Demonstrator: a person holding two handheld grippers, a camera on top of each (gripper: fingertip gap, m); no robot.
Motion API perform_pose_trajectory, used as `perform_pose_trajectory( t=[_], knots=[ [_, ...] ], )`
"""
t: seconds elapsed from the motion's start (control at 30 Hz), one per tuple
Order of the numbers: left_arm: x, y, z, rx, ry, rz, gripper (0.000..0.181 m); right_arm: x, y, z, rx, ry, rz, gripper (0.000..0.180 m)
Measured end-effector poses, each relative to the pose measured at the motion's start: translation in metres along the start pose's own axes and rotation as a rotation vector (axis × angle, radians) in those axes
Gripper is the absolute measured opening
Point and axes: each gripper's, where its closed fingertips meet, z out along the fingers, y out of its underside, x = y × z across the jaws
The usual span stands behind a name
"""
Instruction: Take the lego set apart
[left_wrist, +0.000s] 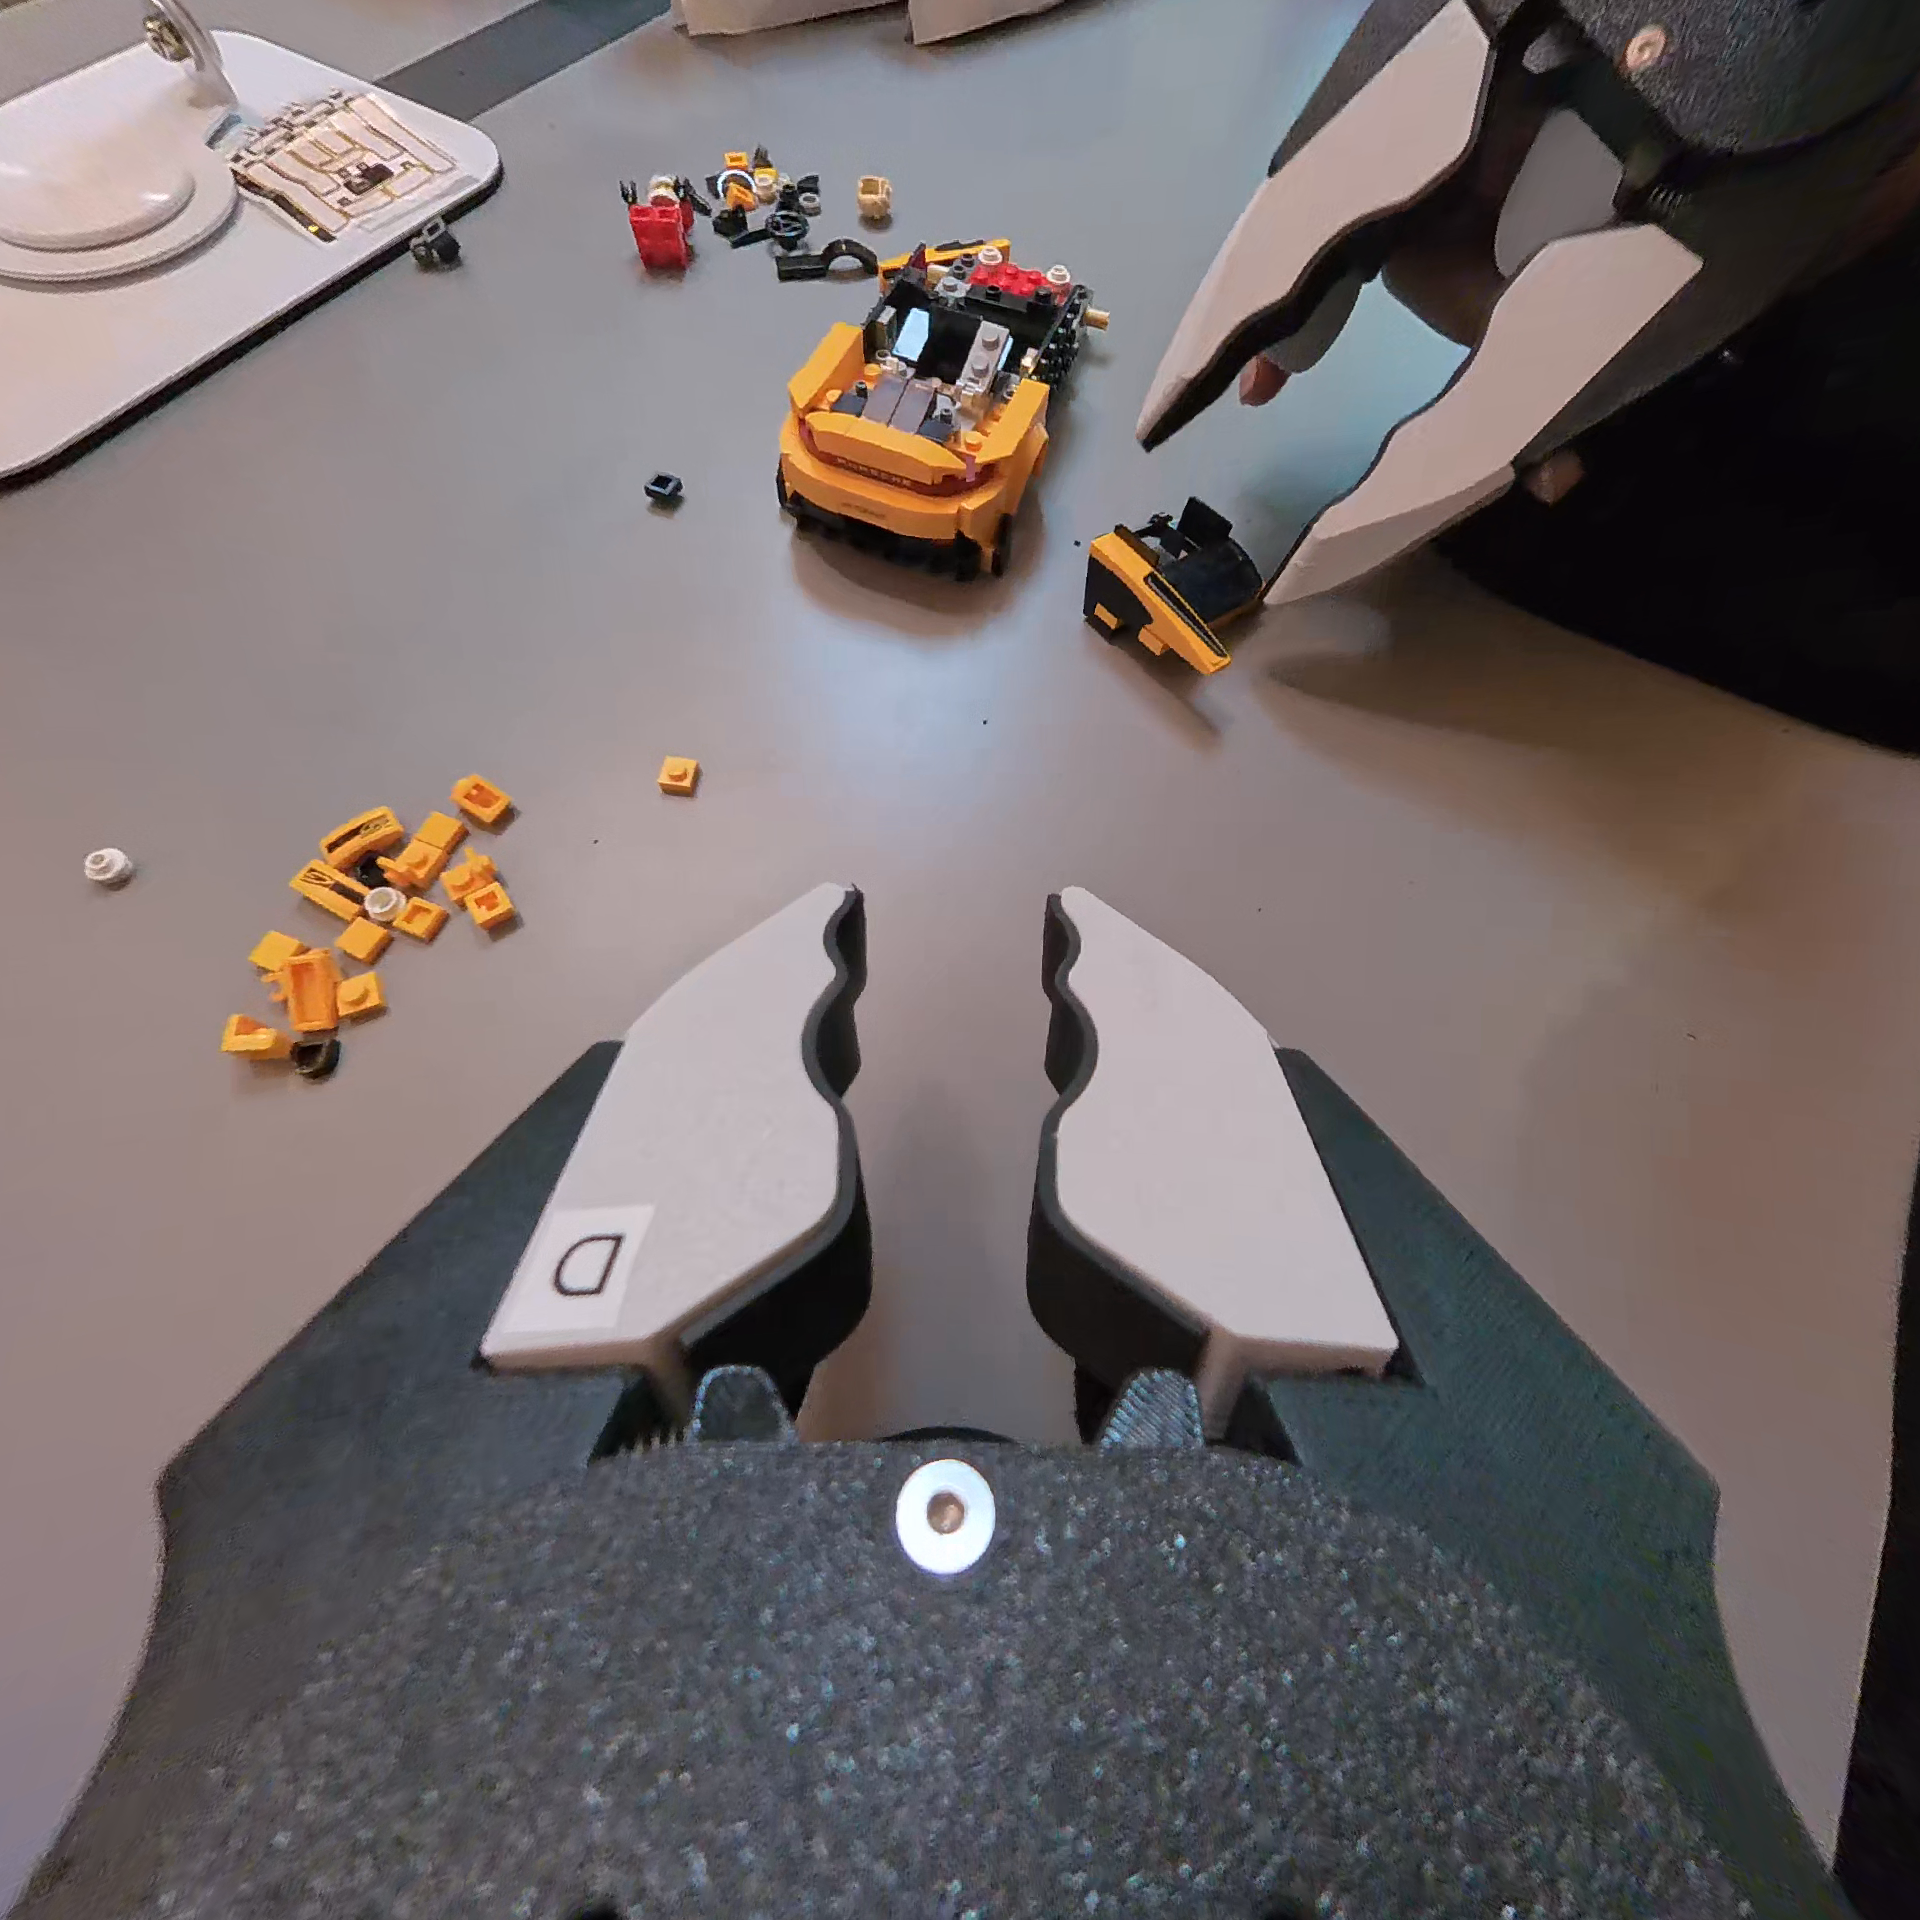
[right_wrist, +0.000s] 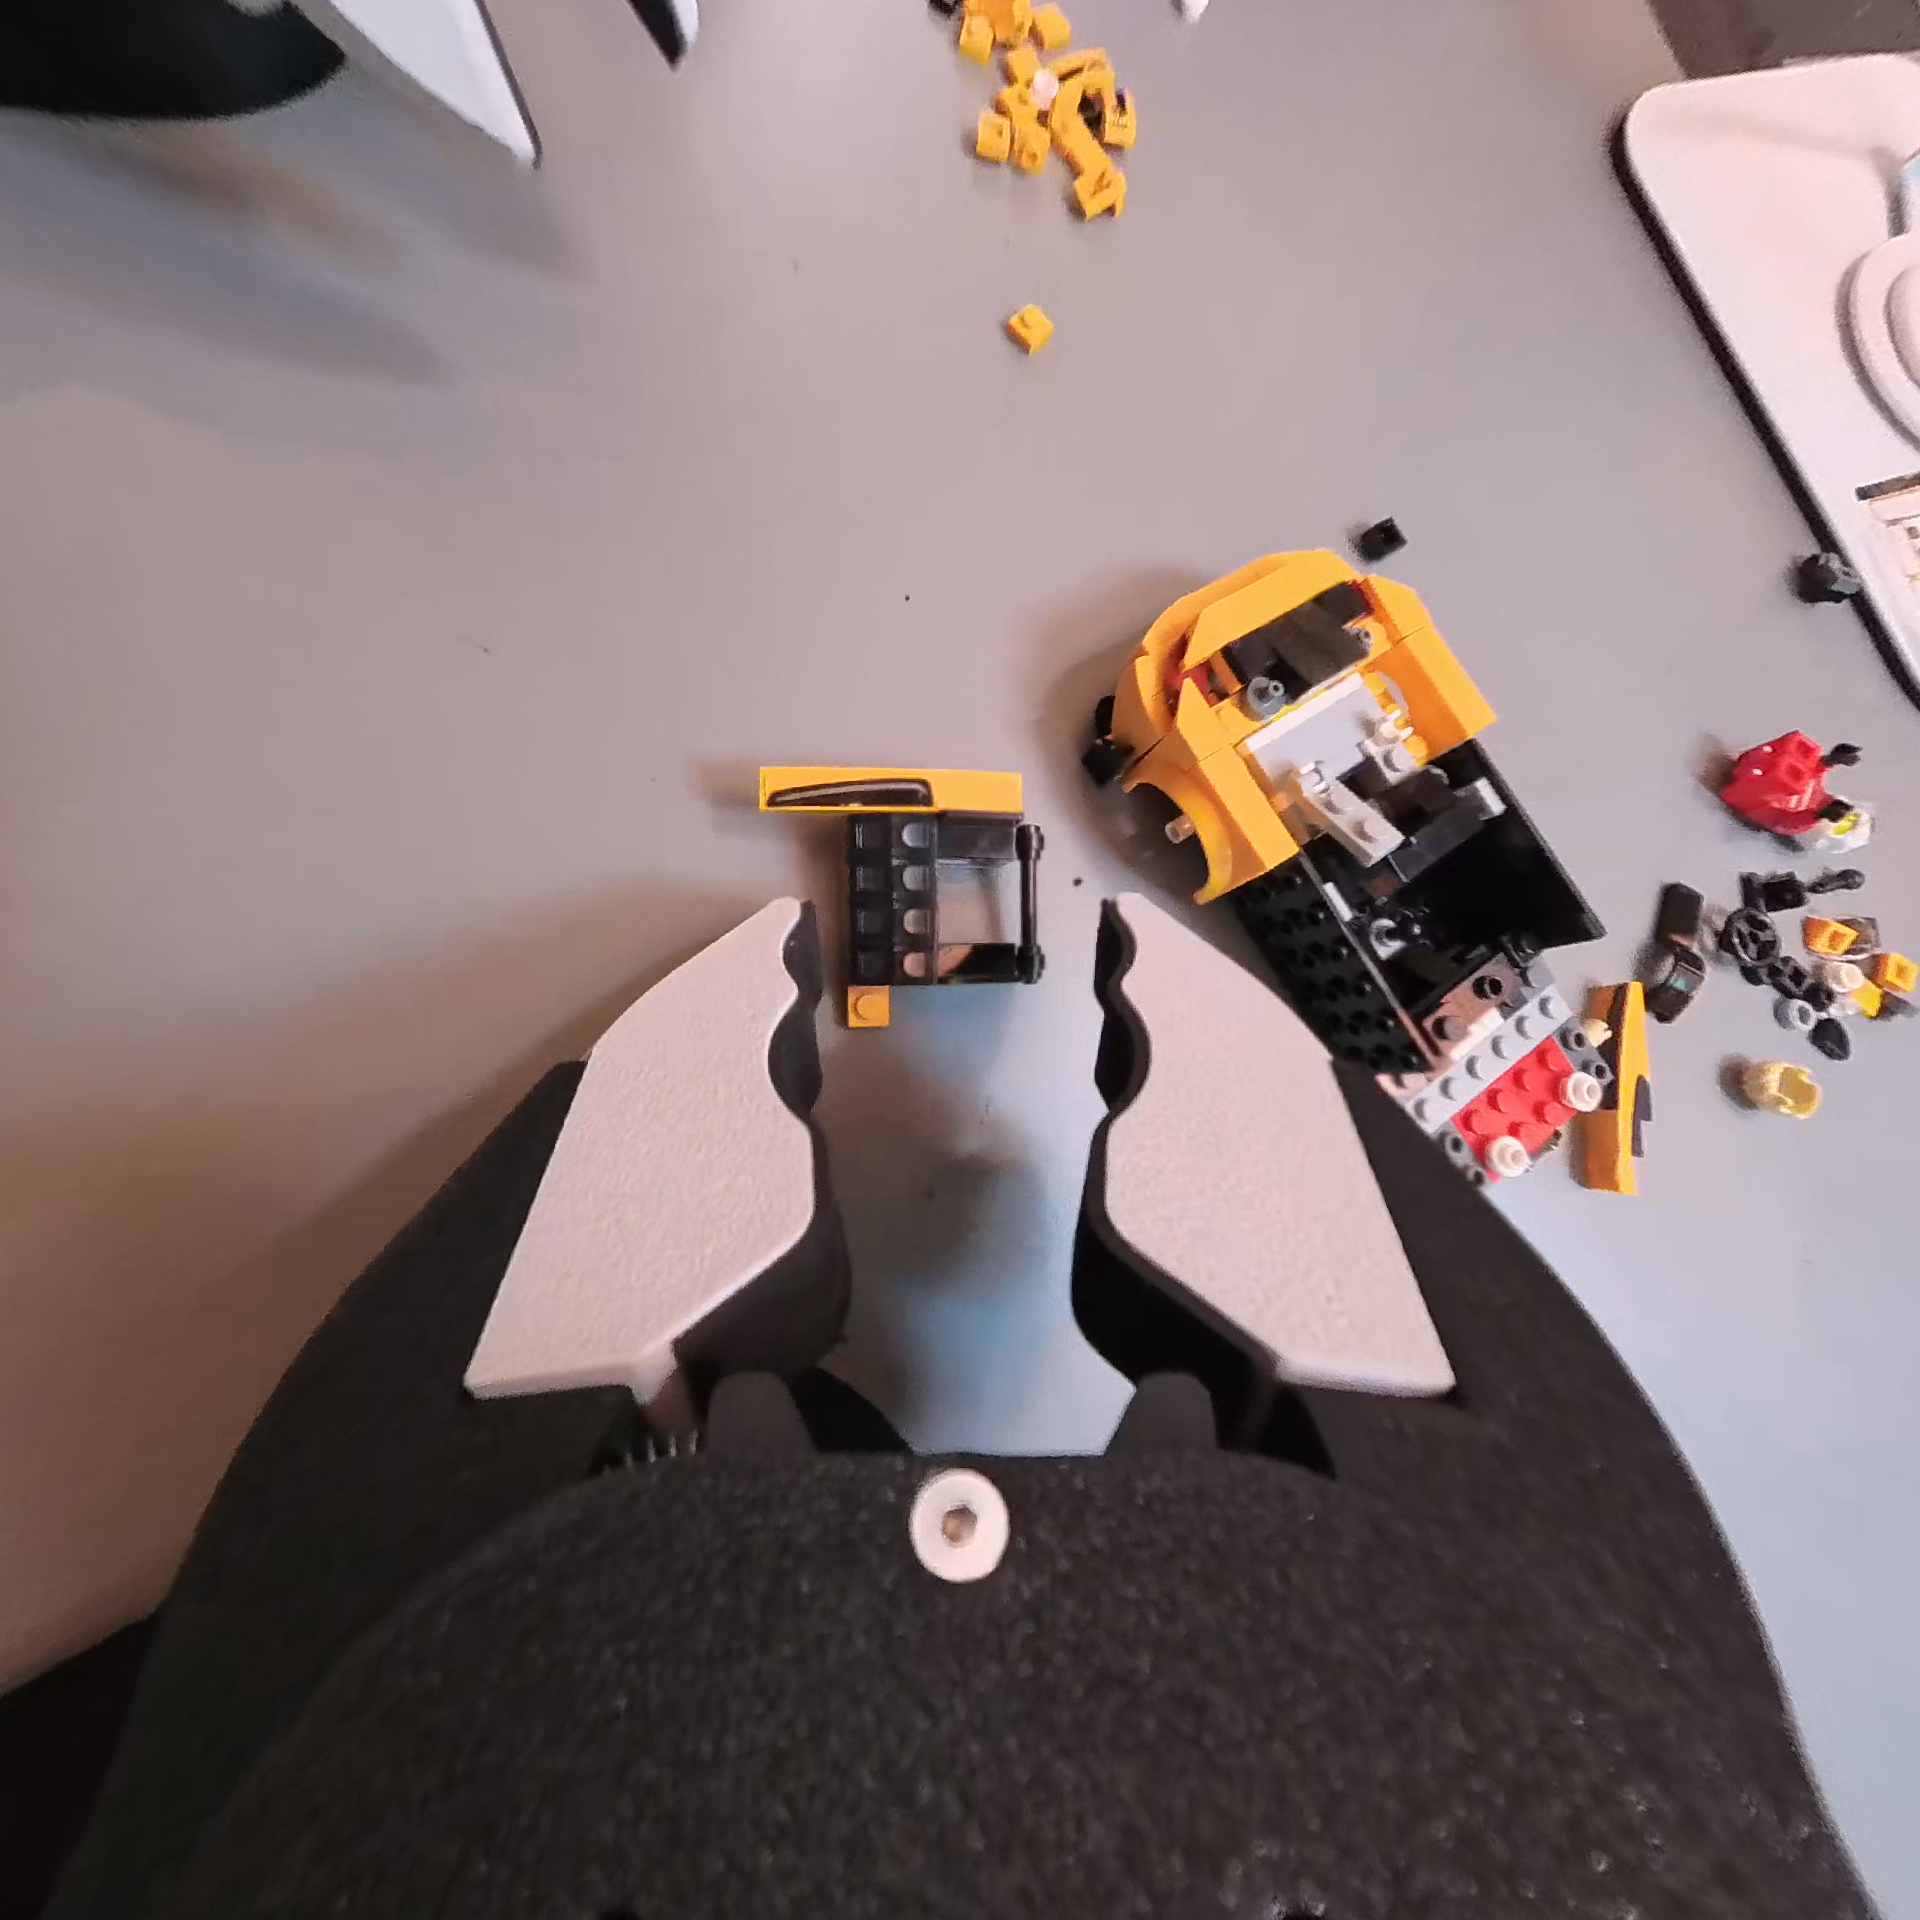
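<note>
With jaws parted and empty, left gripper (left_wrist: 953, 925) hovers over bare bench (left_wrist: 1351, 1039). Car (left_wrist: 920, 416) sits mid-bench, toward far edge; orange bits (left_wrist: 364, 914) heaped near left edge; broken-off chunk (left_wrist: 1169, 592) just beside right gripper (left_wrist: 1216, 520).

Seen from right wrist: right gripper (right_wrist: 951, 925) wide open, holding nothing, chunk (right_wrist: 925, 894) lying just beyond its tips. Best straddle black block squarely, close gently, then brace and peel orange panel. No containers visible; white tray (right_wrist: 1725, 260) at corner only.

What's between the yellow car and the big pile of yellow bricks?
In the left wrist view, one small yellow brick lies alone between the car and the pile; otherwise bare grey table.
</note>
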Motion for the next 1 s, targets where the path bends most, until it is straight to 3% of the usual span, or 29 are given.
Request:
perform_pose_trajectory(
  t=[0.37, 0.8, 1.0],
  knots=[
    [0.001, -0.014, 0.005, 0.051, -0.108, 0.121, 0.032, 0.015, -0.036, -0.024, 0.232, 0.114, 0.000, 0.051],
    [0.013, -0.086, 0.008, 0.190, -0.083, 0.219, 0.035, -0.008, -0.011, 0.002, 0.081, 0.003, -0.059, 0.052],
    [0.001, -0.121, 0.009, 0.269, -0.083, 0.093, 0.036, -0.015, 0.001, 0.011, -0.011, -0.012, -0.117, 0.047]
  ],
)
